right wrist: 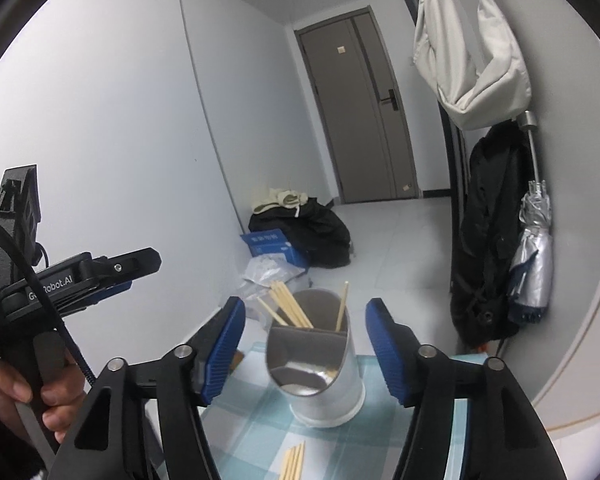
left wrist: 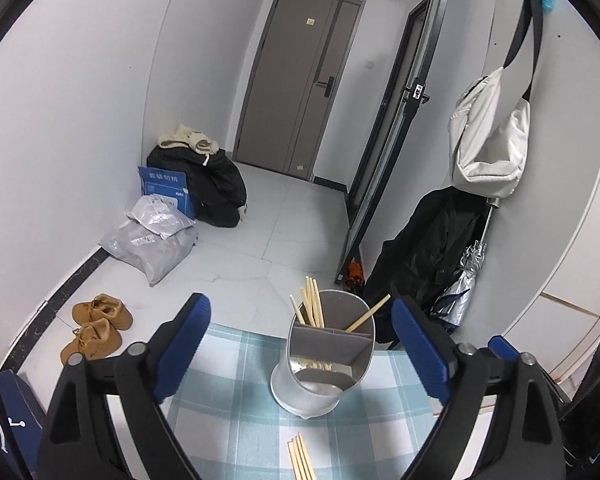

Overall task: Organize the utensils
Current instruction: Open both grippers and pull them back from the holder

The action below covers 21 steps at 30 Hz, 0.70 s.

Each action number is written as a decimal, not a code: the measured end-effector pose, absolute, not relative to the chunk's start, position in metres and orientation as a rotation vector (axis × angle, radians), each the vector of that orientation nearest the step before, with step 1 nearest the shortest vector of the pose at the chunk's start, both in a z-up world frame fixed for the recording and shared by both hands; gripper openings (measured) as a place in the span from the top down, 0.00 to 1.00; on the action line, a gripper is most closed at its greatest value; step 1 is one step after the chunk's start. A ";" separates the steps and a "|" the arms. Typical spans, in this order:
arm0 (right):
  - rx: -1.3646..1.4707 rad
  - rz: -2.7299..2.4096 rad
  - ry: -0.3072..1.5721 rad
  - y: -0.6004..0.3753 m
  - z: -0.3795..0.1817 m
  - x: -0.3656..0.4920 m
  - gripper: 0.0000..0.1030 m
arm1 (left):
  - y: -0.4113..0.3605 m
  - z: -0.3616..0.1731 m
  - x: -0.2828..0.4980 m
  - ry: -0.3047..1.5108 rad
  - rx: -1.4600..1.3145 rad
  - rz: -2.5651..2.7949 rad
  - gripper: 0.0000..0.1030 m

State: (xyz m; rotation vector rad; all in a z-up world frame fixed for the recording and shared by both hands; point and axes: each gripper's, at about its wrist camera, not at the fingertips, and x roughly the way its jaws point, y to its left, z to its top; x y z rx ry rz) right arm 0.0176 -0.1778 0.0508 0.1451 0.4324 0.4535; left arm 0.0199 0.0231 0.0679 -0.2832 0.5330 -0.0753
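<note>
One metal utensil holder (left wrist: 324, 364) stands upright on the checked cloth of the counter (left wrist: 236, 392), near its far edge, with grey dividers splitting it into compartments. Chopsticks stick out of two of them: a bunch of about five (left wrist: 310, 308) in the far left compartment and a single stick (left wrist: 368, 314) leaning in the far right one. More sticks show lower inside through the cut-away front. A loose bundle of about four chopsticks (left wrist: 300, 458) lies flat on the cloth just near of the holder.

The left gripper (left wrist: 300, 356) is spread wide, its two blue pads on either side of the holder and clear of it, holding nothing. The right gripper (right wrist: 306, 350) is also spread, less widely, framing the same holder without touching it.

Only the right wrist view shows the hand (right wrist: 24, 396) around the other gripper's handle at the left. Only the left wrist view shows the pair of tan shoes (left wrist: 96, 326) on the floor; both show one white bag (left wrist: 488, 136) hanging on the right wall and one folded umbrella (right wrist: 530, 248).
</note>
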 end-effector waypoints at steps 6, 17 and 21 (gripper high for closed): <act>0.151 0.443 0.428 -0.180 0.038 -0.007 0.30 | 0.023 0.060 0.000 0.544 -0.255 -0.078 0.05; 0.173 0.403 0.495 -0.193 -0.008 -0.025 0.27 | 0.013 0.022 -0.015 0.590 -0.218 -0.063 0.04; 0.174 0.388 0.526 -0.196 -0.022 -0.029 0.27 | 0.011 0.006 -0.013 0.608 -0.217 -0.047 0.04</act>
